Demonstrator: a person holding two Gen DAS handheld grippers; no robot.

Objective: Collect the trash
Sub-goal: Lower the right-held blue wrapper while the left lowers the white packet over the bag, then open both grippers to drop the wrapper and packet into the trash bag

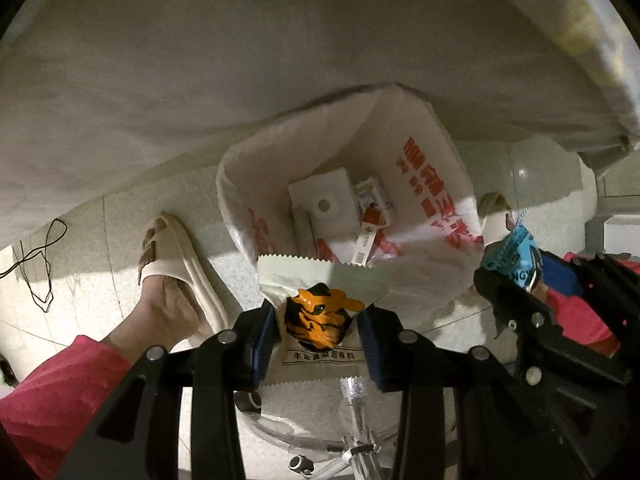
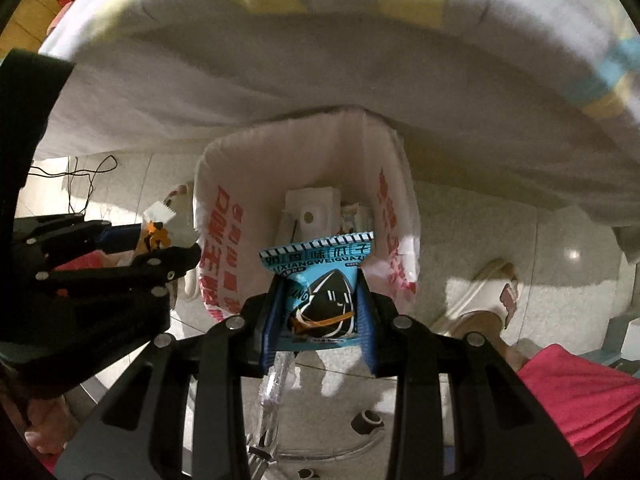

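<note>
My left gripper [image 1: 318, 326] points down and is shut on a pale snack packet with an orange tiger print [image 1: 320, 316], held over the near rim of a white bag with red lettering [image 1: 436, 196]. Inside the bag lie a white box [image 1: 324, 204] and a small printed carton [image 1: 374, 204]. My right gripper [image 2: 320, 308] is shut on a blue seed packet [image 2: 320, 280] above the same bag [image 2: 224, 232]. In the left wrist view the right gripper [image 1: 516, 264] shows at the right with the blue packet [image 1: 512, 246]. The left gripper [image 2: 160, 240] shows at the left of the right wrist view.
A bed with a pale sheet [image 1: 280, 48] overhangs the bag at the back. A person's feet in cream slippers [image 1: 180, 272] [image 2: 484, 300] stand either side of the bag on the tiled floor. A black cable [image 1: 36, 264] lies at the left. Pink trouser legs [image 2: 580, 392] show below.
</note>
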